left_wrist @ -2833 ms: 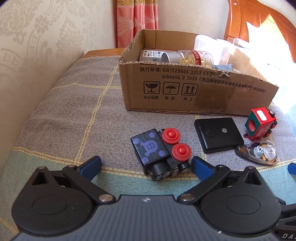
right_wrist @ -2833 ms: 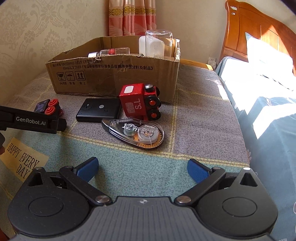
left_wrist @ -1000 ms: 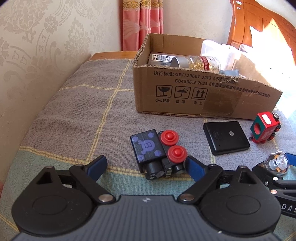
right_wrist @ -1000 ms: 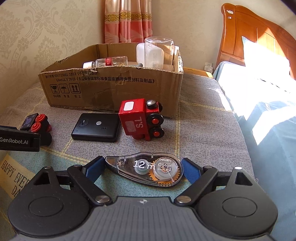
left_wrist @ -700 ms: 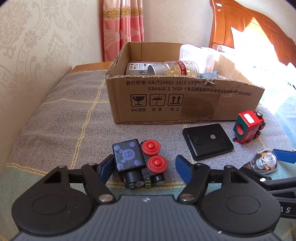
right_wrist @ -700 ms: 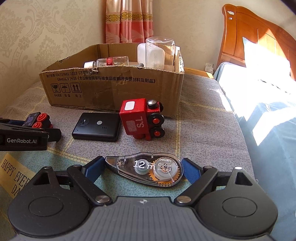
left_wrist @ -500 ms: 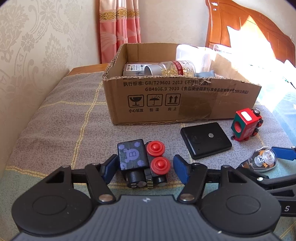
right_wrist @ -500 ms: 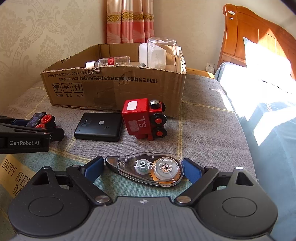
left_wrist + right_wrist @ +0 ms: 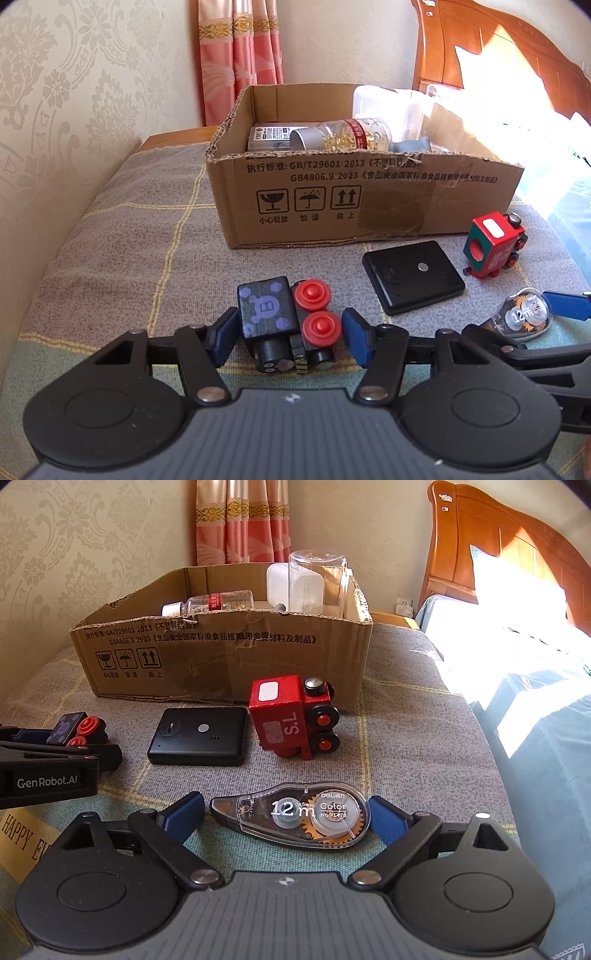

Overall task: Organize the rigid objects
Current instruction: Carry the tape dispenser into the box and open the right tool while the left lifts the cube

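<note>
On the left, our left claw (image 9: pixel 287 334) straddles the black toy train (image 9: pixel 286 325), the one with the purple "B" roof and two red wheels, which lies on its side on the grey checked bed cover (image 9: pixel 140 236). The blue pads stand just beside it, the left one nearly at the cab wall and the right one with a small gap to the wheels; we judge nothing is clamped yet. To close well, we should centre the toy so both pads meet it together, since the round wheels could let it twist.

Farther right lie the flat black device (image 9: pixel 199 740) and the red toy train (image 9: pixel 295 716), both in front of the cardboard box (image 9: pixel 229 653), which already holds a bottle (image 9: pixel 210 603) and clear containers.

At the right, our right claw (image 9: pixel 286 818) brackets the clear correction tape dispenser (image 9: pixel 295 819) lengthwise, wide open, with the right pad close to its rounded end and the left pad short of its pointed tip. The tapered tip may slip, so we judge a slow, level squeeze safest before lifting toward the box.
</note>
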`<state>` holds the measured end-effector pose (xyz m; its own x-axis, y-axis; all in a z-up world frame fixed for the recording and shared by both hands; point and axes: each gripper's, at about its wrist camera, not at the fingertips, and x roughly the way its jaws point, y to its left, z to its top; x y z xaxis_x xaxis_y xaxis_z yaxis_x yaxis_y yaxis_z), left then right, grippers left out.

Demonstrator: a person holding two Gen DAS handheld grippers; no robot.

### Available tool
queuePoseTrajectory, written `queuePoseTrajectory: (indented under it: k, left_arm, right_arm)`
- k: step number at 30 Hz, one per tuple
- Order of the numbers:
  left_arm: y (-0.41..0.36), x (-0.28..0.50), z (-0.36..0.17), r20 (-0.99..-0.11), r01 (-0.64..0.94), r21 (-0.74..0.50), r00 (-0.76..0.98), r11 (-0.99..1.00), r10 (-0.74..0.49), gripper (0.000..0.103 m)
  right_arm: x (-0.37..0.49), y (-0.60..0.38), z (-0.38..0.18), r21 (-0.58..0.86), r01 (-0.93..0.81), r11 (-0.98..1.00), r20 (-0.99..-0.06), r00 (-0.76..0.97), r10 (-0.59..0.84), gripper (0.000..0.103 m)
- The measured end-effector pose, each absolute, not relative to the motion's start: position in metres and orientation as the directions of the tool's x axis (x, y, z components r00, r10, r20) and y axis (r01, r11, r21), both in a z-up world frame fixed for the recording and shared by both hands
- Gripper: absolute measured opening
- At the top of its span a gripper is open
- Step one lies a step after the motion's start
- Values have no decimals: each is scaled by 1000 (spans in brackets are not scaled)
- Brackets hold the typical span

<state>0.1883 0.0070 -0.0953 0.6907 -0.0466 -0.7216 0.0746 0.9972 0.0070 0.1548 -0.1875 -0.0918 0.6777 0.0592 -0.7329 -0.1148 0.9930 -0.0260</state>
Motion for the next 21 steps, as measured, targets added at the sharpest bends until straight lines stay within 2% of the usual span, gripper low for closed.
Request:
queuePoseTrajectory:
  k: [3,21]
  left_arm:
    - [7,189,-94,-726,88,15,686,996,-50,52]
    - [10,181,-75,-770,206,21,628,978,-116,51]
  right_arm:
    - [156,-189,-91,-25,-122,992,-738,672,65,93]
    - [146,-196,-63,-25,-284,959,-759,629,166,93]
